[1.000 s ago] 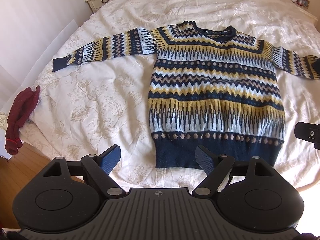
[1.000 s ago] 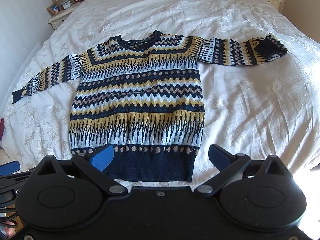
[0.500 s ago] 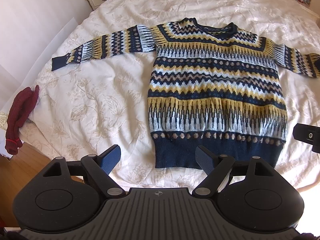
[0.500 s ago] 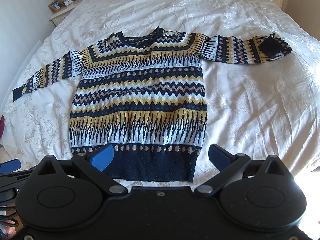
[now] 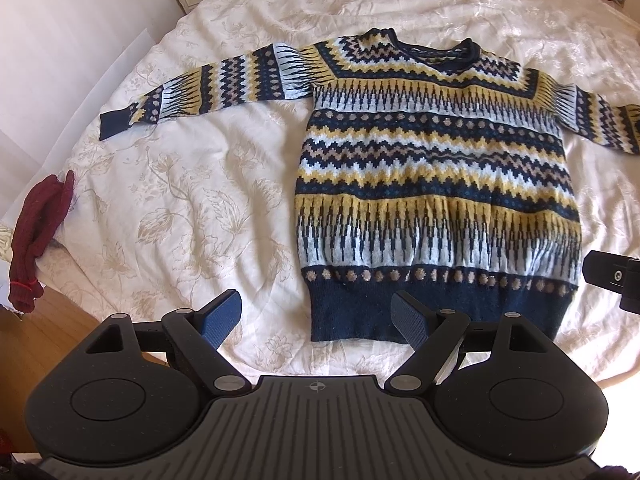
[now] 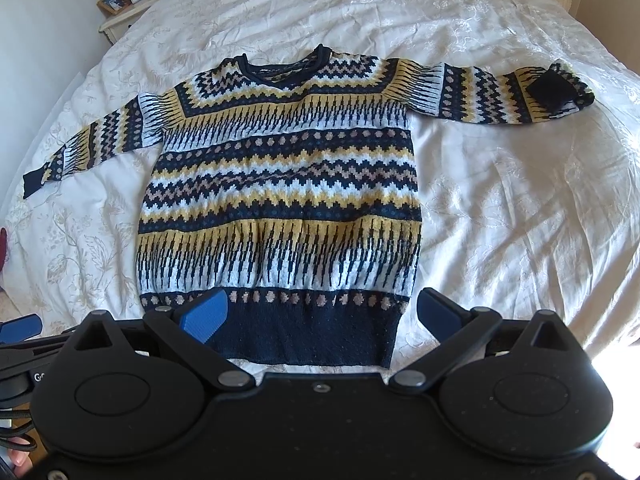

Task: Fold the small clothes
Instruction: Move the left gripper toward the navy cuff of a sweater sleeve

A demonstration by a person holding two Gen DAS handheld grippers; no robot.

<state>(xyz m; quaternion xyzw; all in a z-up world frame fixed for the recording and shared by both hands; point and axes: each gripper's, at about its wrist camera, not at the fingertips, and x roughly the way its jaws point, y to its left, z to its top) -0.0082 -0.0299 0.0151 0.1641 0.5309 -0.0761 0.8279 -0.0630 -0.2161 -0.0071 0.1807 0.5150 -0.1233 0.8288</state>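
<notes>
The patterned sweater (image 5: pixel 436 184) lies flat on the bed (image 5: pixel 180 200), face up, with both sleeves spread out to the sides. Compared with one second ago, it looks larger and lower in both wrist views, so both tools have moved forward and closer to the dark hem (image 6: pixel 308 332); the sweater itself has not moved and no fold is made yet.

The left tool (image 5: pixel 318 316) hangs above the bed at the hem's left corner, its jaws wide apart and holding nothing; one finger is over the bare cover, the other over the hem band. The right tool (image 6: pixel 320 314) is also wide open and empty, and its two fingers stand on either side of the hem's right part.

The cuff of the right sleeve (image 6: pixel 554 90) is turned back on itself. A dark red garment (image 5: pixel 38 236) hangs at the bed's edge.

I judge this is the approach before the first grasp, probably at the hem corners.
</notes>
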